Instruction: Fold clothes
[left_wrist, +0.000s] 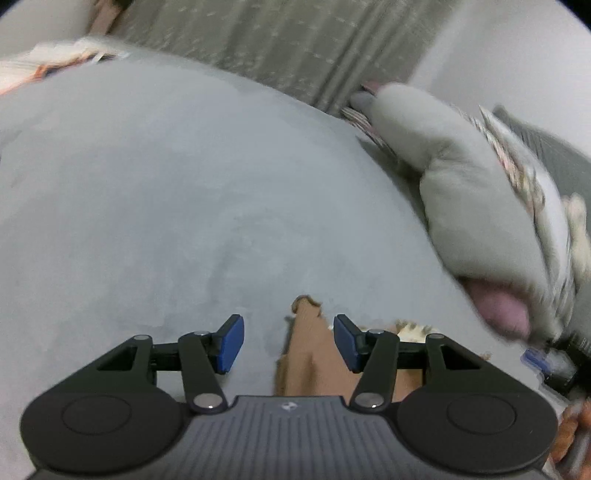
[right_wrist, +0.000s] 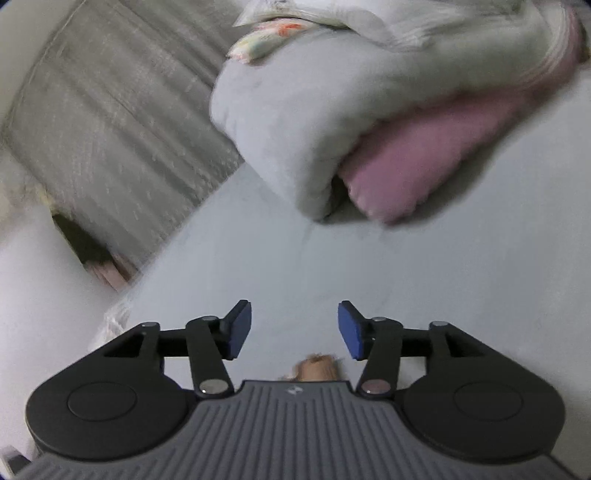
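Observation:
A tan-brown garment (left_wrist: 306, 350) lies on the grey bed sheet (left_wrist: 166, 192) just under my left gripper (left_wrist: 288, 341), which is open with the cloth's corner showing between its blue pads. In the right wrist view only a small tan tip of cloth (right_wrist: 317, 369) peeks out below my right gripper (right_wrist: 294, 328), also open and holding nothing. The other gripper (left_wrist: 546, 362) shows blurred at the left wrist view's right edge.
A rolled grey and pink quilt (right_wrist: 332, 122) lies ahead of the right gripper and shows as the grey quilt (left_wrist: 461, 192) on the right in the left wrist view. A grey-green curtain (left_wrist: 295, 48) hangs behind the bed. Crumpled light fabric (left_wrist: 55, 62) lies far left.

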